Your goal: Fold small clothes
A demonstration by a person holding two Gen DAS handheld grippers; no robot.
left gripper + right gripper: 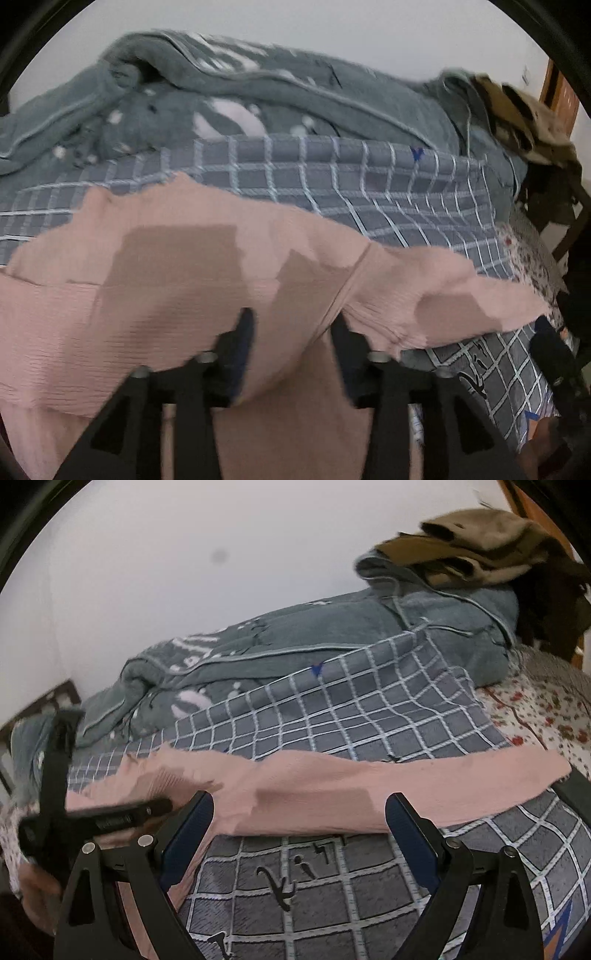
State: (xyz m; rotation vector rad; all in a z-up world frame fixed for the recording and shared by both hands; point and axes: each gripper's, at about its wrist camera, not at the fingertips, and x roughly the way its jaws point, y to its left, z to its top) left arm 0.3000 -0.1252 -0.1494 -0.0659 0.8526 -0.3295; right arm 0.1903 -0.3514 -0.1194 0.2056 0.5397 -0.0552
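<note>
A pink ribbed garment (177,280) lies spread over the grey checked bed cover (332,170). My left gripper (293,321) is low over it with its jaws apart. A soft bulge of the pink cloth sits between the two black fingers (243,332), and no pad visibly pinches it. In the right wrist view the same pink garment (332,790) stretches as a long band across the cover. My right gripper (299,830) hovers just in front of its near edge, wide open and holding nothing. The left tool's black frame (55,775) shows blurred at the left.
A rumpled grey-blue blanket (332,627) is heaped along the back against the white wall. Brown clothes (472,542) are piled at the far right, beside a dark chair. A floral sheet (546,709) shows past the cover's right edge.
</note>
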